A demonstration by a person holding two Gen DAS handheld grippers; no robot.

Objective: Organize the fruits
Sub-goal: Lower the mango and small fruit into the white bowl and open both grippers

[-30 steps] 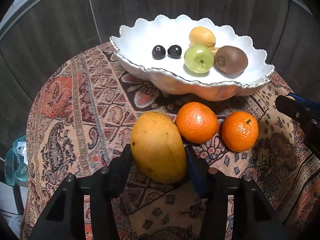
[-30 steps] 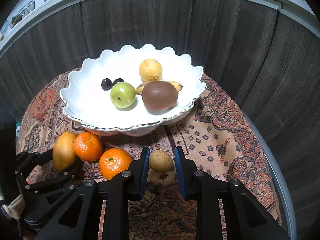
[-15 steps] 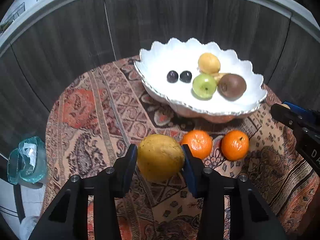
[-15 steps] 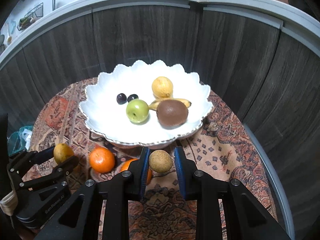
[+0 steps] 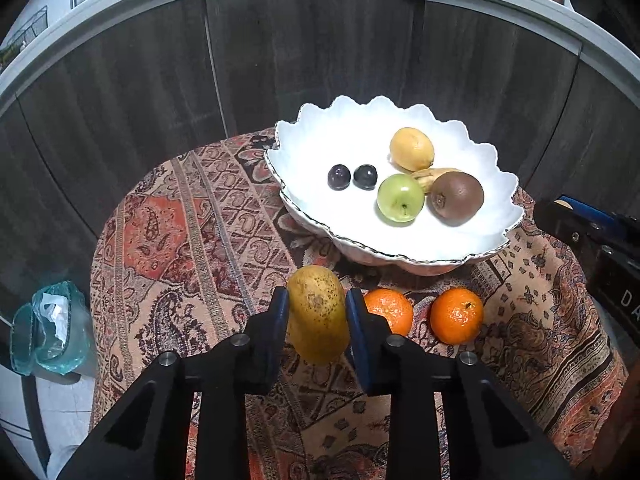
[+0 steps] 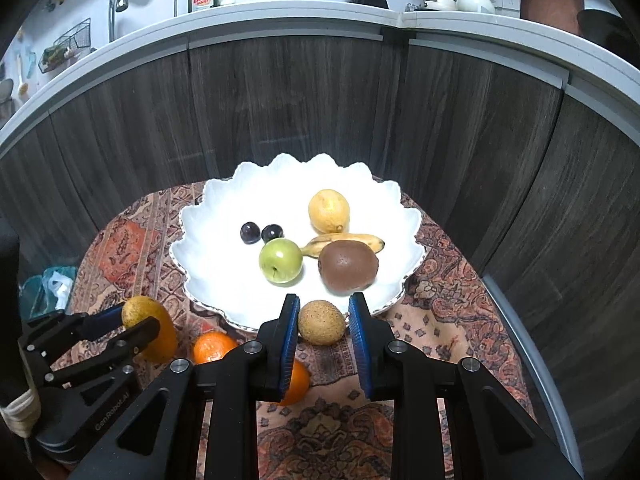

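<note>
Left hand-held gripper (image 5: pixel 317 314) clamps the yellow, brown-speckled mango (image 5: pixel 318 312), long axis pointing away, lifted above the worktop (image 5: pixel 192 240). Right hand-held gripper (image 6: pixel 323 322) pinches a small tan fruit (image 6: pixel 321 322) before the white bowl (image 6: pixel 208 264).

Dim room, overexposed white bowl (image 6: pixel 208 280), fisheye-warped dark corners.
</note>
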